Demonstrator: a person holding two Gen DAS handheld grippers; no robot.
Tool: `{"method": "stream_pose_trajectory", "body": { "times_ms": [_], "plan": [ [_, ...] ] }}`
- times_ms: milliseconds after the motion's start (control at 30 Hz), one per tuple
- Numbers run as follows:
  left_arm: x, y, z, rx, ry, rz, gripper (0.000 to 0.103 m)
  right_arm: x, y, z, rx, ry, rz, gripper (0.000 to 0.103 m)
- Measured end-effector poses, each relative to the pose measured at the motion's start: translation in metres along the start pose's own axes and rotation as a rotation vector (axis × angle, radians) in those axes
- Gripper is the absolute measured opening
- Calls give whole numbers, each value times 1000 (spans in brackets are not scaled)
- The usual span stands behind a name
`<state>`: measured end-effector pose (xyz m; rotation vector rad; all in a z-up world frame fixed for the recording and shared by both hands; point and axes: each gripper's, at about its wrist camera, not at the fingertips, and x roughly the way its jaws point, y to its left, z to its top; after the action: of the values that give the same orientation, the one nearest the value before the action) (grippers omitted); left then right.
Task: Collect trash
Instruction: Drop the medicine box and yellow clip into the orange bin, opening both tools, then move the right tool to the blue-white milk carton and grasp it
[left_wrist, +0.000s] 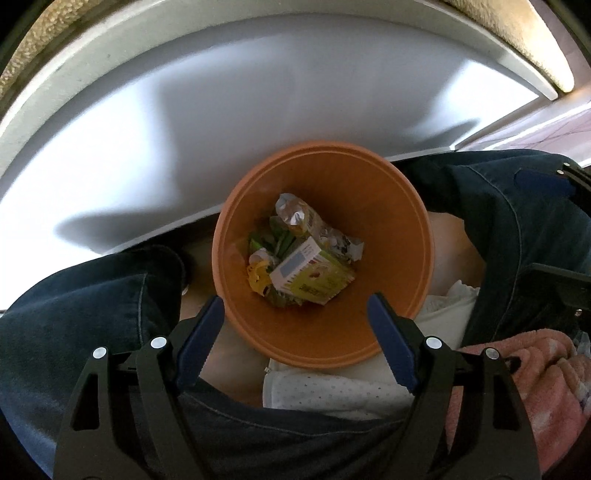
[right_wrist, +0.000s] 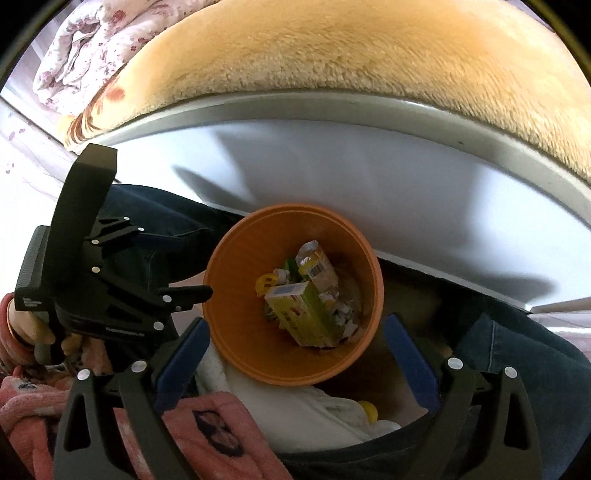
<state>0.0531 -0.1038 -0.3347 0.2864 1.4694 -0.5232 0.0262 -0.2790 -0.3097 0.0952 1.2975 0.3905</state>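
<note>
An orange trash bin (left_wrist: 399, 306) stands on the floor between the person's legs; it also shows in the right wrist view (right_wrist: 240, 332). In it lie a green and white carton (left_wrist: 314, 277), a silvery foil wrapper (left_wrist: 295, 212) and crumpled paper (left_wrist: 343, 243); the carton (right_wrist: 299, 314) shows in the right wrist view too. My left gripper (left_wrist: 295, 302) is open and empty above the bin's near rim. My right gripper (right_wrist: 295, 328) is open and empty above the bin. The left gripper (right_wrist: 184, 295) shows at the left of the right wrist view.
A white bed frame (left_wrist: 221, 110) with a tan fleece blanket (right_wrist: 351, 55) runs behind the bin. The person's dark jeans (left_wrist: 92, 306) flank the bin. A pink sleeve (right_wrist: 192, 417) and white clothing (left_wrist: 332, 391) lie near the fingers. A floral quilt (right_wrist: 81, 37) lies far left.
</note>
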Motion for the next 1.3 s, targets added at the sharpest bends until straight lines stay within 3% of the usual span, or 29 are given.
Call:
{"method": "stream_pose_trajectory", "body": {
  "times_ms": [500,633,800,900,1033,1200,1300],
  "plan": [
    [-25,-6,2,26,-54,5,78,-19,-4,2,1,-43,-2,94],
    [-52,-12,7,58,-116,22,78,-42,-3,8,-5,-93,-3,94],
    [-111,-13,19,81,-267,15,79,-94,-1,29,-26,-238,-5,94],
    [-154,-7,33,70,-398,21,90,-127,-8,51,-20,-352,-27,96],
    [-196,5,59,38,-549,61,91,-152,-29,92,9,-459,-104,97],
    [-216,23,108,-6,-604,77,91,-154,-62,157,-5,-514,-218,97],
    [-217,32,131,-14,-603,81,91,-149,-80,203,-76,-533,-283,97]
  ]
}}
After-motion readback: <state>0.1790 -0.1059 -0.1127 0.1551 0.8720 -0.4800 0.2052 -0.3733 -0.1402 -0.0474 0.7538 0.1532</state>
